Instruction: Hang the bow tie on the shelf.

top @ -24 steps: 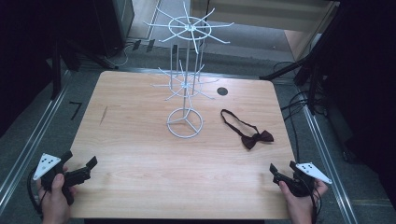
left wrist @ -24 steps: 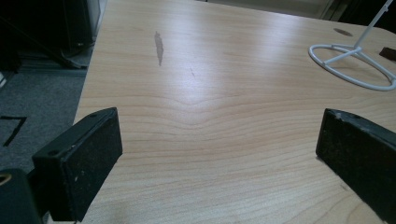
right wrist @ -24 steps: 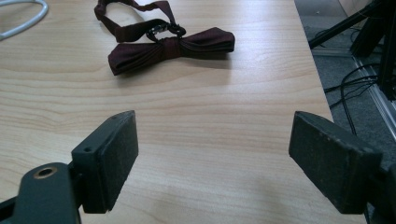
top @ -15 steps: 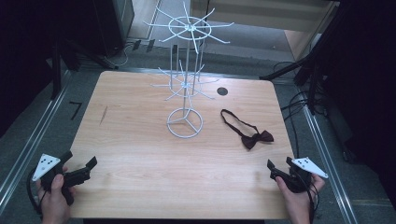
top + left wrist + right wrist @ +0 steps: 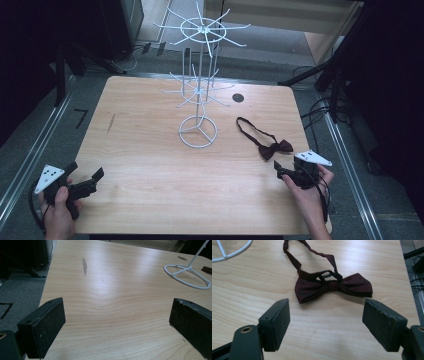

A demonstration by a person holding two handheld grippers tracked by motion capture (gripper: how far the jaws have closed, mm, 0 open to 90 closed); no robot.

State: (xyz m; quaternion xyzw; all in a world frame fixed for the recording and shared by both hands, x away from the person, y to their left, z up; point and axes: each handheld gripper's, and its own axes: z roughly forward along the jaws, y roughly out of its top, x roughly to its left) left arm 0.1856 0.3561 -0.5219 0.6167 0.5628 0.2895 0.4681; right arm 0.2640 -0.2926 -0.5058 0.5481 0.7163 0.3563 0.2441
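Lying flat on the wooden desk [image 5: 150, 150], toward its right side: a dark maroon bow tie [image 5: 275, 148] with its thin strap [image 5: 248, 129] looping away toward the far edge. Standing near the desk's middle, just left of the strap: a white wire display rack [image 5: 199, 90], resting on a ring-shaped base [image 5: 198, 131] and spreading spoked arms at two heights. Sitting beyond the strap, close to the far edge: a small dark round hole [image 5: 238, 98] in the desk.

Hovering just in front of the bow tie, near the right front corner: the right gripper [image 5: 280, 170], held in a hand [image 5: 307, 192], fingers [image 5: 275, 323] spread wide apart and clasping nothing, bow tie lying ahead between them but apart from both in the right gripper view [image 5: 332, 287].

Waiting at the left front corner, well apart from rack and tie: the left gripper [image 5: 86, 173], gripped by the other hand [image 5: 57, 215], fingers [image 5: 42, 328] likewise gaping wide over bare wood, pointing toward the ring base [image 5: 187, 276] farther off. Showing on the wood ahead of it: a dark smudge [image 5: 84, 265].
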